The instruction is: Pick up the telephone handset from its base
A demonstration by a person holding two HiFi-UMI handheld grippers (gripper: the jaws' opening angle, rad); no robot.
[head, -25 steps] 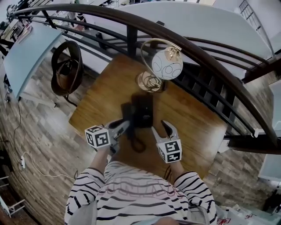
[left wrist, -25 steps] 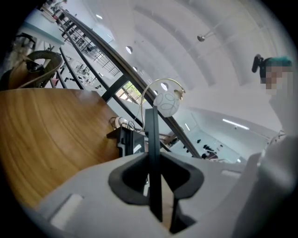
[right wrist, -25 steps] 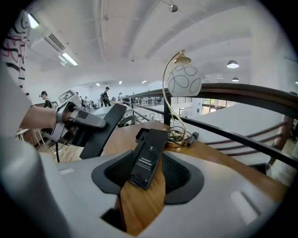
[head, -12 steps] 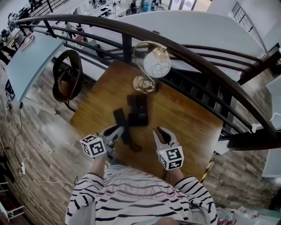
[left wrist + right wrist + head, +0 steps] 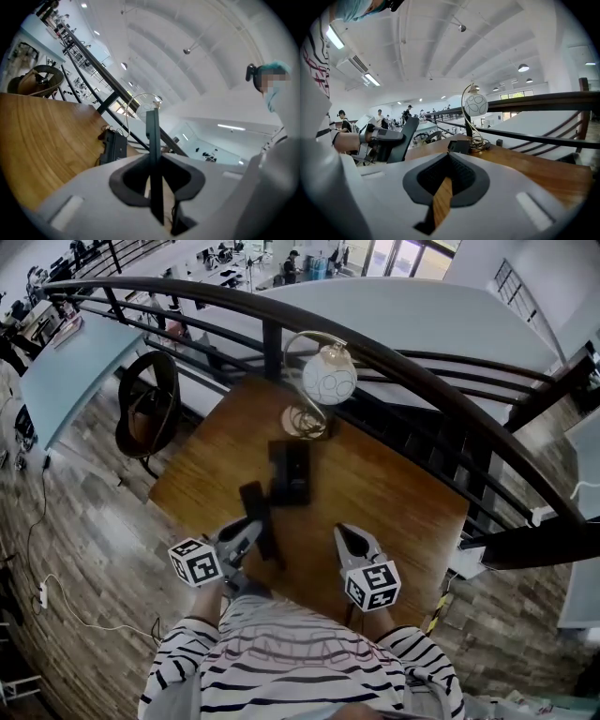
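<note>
The black handset (image 5: 255, 507) is off its base (image 5: 292, 474) and sits to the base's left, above the wooden table (image 5: 394, 493). My left gripper (image 5: 251, 526) is shut on it. In the left gripper view the handset (image 5: 152, 126) stands edge-on as a dark bar between the jaws, with the base (image 5: 114, 146) further out on the table. My right gripper (image 5: 352, 538) hangs near the table's front edge, shut and empty. In the right gripper view the base (image 5: 459, 146) lies beyond the closed jaws.
A lamp (image 5: 328, 376) with a round glass shade stands at the table's far side, just behind the base. A dark curved railing (image 5: 422, 362) runs past the far and right sides. A black chair (image 5: 145, 404) stands to the left of the table.
Both grippers have drawn back toward the person and risen. The handset has come away from the base with the left gripper. The right gripper's jaws have closed on nothing.
</note>
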